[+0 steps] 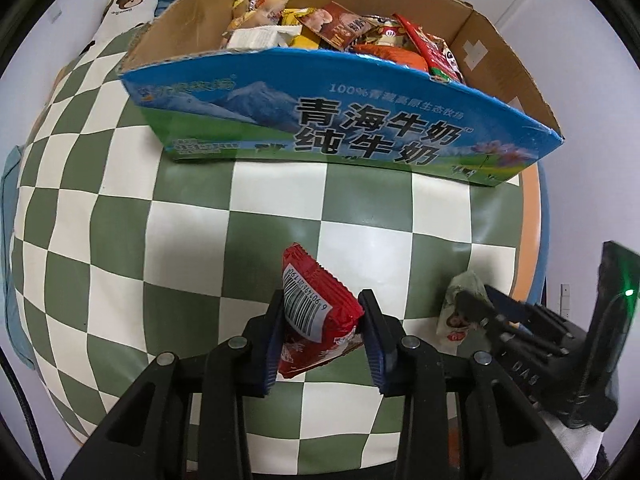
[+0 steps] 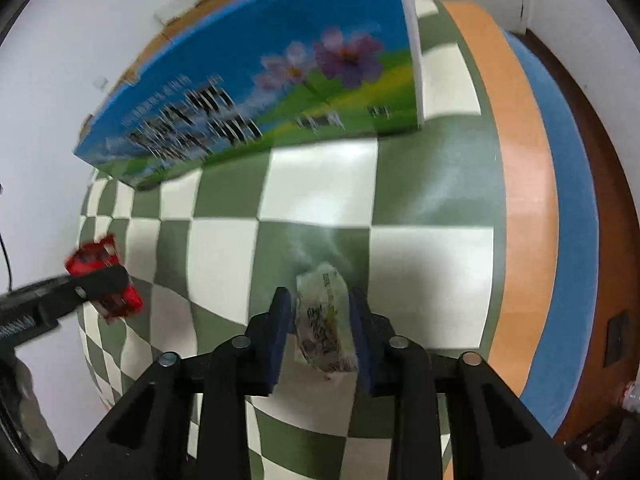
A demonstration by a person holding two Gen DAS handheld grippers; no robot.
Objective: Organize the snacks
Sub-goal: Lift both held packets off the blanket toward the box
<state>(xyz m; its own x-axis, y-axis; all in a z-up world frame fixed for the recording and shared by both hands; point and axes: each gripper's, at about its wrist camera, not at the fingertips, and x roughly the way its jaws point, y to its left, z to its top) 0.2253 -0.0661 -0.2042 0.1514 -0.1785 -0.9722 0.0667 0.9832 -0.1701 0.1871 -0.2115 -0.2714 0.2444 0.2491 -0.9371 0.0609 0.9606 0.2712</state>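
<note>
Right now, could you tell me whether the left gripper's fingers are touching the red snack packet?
Touching. The left wrist view shows the left gripper with both blue pads pressed against the sides of the red snack packet, held above the checkered tablecloth.

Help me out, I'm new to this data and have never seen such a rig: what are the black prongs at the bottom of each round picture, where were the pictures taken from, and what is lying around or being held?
There is no robot here. A person holds a two-finger gripper in each hand, and a fisheye camera on each one looks forward along its fingers, hence the round, bent pictures.

The left wrist view shows the left gripper shut on a red snack packet with a barcode. Off to its right the other tool appears from the side.

The right wrist view, which is blurred, shows the right gripper shut on a pale snack packet.

Both hang over a table with a green and white checkered cloth. At its far side stands an open cardboard milk box, blue with Chinese print, already holding many assorted snacks. Behind the box lies a bear-print cloth.
</note>
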